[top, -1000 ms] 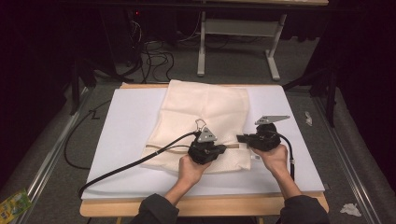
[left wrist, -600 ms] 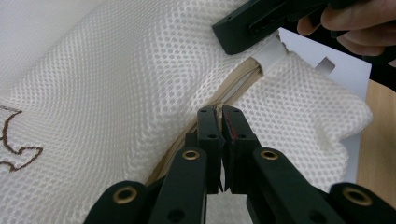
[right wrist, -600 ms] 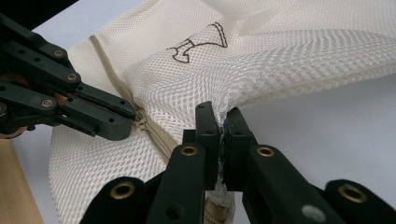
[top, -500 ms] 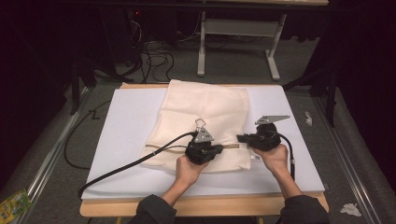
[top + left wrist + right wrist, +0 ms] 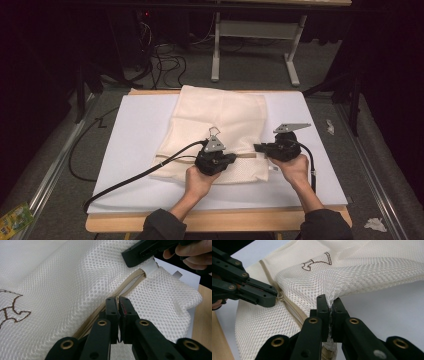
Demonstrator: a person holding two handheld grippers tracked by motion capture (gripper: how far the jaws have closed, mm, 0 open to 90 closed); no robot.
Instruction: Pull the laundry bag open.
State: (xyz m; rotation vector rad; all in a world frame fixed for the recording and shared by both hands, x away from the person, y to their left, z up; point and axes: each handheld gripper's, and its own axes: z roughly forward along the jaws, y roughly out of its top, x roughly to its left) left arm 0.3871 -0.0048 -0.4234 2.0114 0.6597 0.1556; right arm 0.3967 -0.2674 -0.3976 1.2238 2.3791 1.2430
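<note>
A cream mesh laundry bag [image 5: 220, 115] lies flat on a white board [image 5: 135, 130]. A beige zipper [image 5: 95, 315] runs across it near its front end. My left gripper [image 5: 234, 159] points right along the zipper. In the left gripper view its jaws [image 5: 118, 301] are shut at the zipper line. The right gripper view shows that tip [image 5: 273, 296] on the zipper pull [image 5: 280, 298]. My right gripper [image 5: 257, 147] points left from the bag's right edge. Its jaws [image 5: 331, 303] are shut on a bunched fold of mesh at the zipper's end, by a white tab [image 5: 151, 267].
The board rests on a wooden table [image 5: 225, 220] with its front edge near the person. A black cable [image 5: 135, 177] trails left from the left gripper across the board. A brown embroidered mark [image 5: 317, 261] sits on the bag. Dark floor and a table frame [image 5: 250, 30] lie beyond.
</note>
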